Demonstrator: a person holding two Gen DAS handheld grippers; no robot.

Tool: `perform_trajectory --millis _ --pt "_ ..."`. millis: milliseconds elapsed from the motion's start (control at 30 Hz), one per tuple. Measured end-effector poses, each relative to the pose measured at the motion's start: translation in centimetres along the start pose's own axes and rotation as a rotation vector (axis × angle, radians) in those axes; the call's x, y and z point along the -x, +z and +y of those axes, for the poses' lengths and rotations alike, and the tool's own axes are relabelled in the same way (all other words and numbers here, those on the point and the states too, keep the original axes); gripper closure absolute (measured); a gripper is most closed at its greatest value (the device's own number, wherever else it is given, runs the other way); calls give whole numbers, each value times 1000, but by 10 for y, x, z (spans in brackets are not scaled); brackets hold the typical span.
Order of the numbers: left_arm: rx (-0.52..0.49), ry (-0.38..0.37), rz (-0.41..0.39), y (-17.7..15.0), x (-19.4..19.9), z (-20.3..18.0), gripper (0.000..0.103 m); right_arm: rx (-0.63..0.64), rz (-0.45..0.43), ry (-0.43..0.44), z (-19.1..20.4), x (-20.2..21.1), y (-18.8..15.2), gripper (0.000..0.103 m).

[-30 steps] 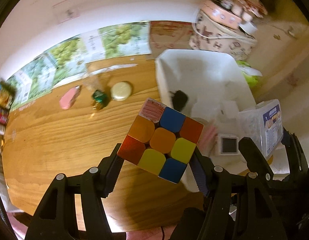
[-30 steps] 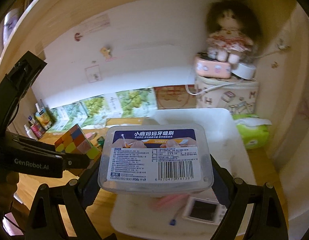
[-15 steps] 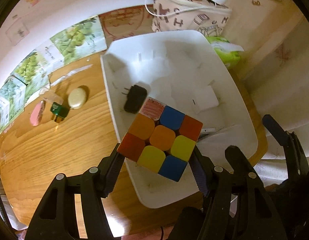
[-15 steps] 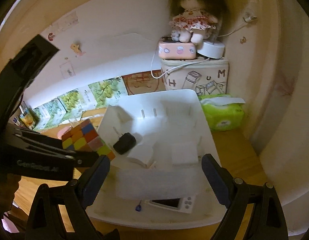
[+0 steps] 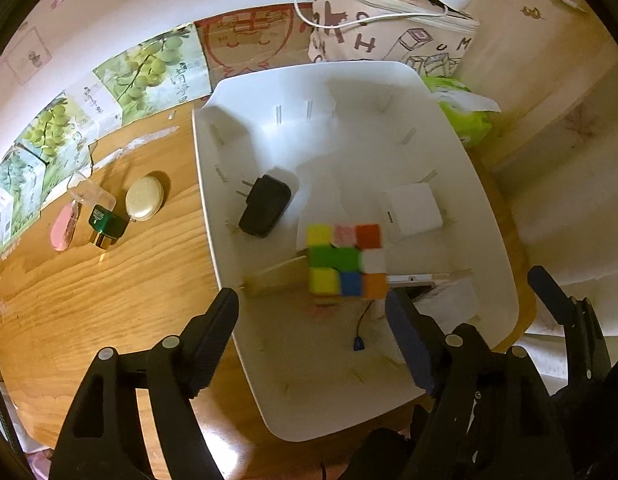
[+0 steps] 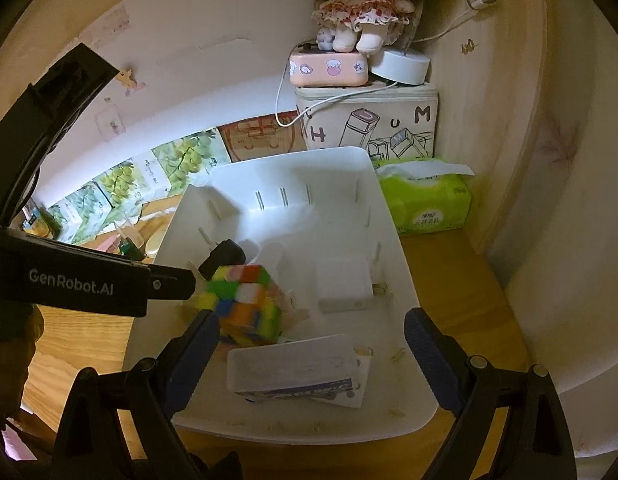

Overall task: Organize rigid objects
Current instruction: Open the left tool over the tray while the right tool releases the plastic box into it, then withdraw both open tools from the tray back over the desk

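A white bin (image 5: 489, 216) (image 6: 393, 216) stands on the wooden desk. A colourful puzzle cube (image 5: 345, 261) (image 6: 245, 300), blurred, is inside the bin below my left gripper (image 5: 311, 320), which is open and empty. My right gripper (image 6: 309, 336) is open and empty over the bin's near end. A clear plastic box with a blue label (image 6: 293, 368) lies in the bin beneath it. A black plug adapter (image 5: 265, 205) (image 6: 222, 257) and a white block (image 5: 413, 212) (image 6: 343, 285) also lie in the bin.
On the desk left of the bin lie a pink case (image 5: 63, 227), a green and gold object (image 5: 107, 226) and a cream oval (image 5: 144, 198). A printed bag (image 6: 369, 120) with a doll (image 6: 359, 4), and a green tissue pack (image 6: 425, 196), stand behind the bin.
Both grippers moved over the bin and opened. The left let go of the puzzle cube, the right let go of the clear plastic box; both now lie in the bin.
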State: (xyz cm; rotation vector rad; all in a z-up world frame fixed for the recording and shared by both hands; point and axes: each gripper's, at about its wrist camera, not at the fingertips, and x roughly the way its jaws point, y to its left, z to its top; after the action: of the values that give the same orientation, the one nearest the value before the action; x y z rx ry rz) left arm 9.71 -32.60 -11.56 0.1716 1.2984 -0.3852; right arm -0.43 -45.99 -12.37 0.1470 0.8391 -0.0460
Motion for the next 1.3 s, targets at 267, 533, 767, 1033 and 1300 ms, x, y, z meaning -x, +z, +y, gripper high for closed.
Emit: perform_trajectory --millis 267,533,767,1033,1300 --pt "35 -1 -21 -2 5 19 24 5 -2 -12 12 -1 3 9" --pt "24 -11 -75 -12 17 57 24 -62 2 -25 33 -6 6 9" --pt "24 -14 -111 -28 30 113 24 -167 -8 -22 69 -10 4 9" --pt "42 28 -112 -50 37 185 24 -202 -39 -26 129 -9 0 9" --pt "20 108 -124 -72 40 249 24 -186 -22 20 203 -20 -6 9"
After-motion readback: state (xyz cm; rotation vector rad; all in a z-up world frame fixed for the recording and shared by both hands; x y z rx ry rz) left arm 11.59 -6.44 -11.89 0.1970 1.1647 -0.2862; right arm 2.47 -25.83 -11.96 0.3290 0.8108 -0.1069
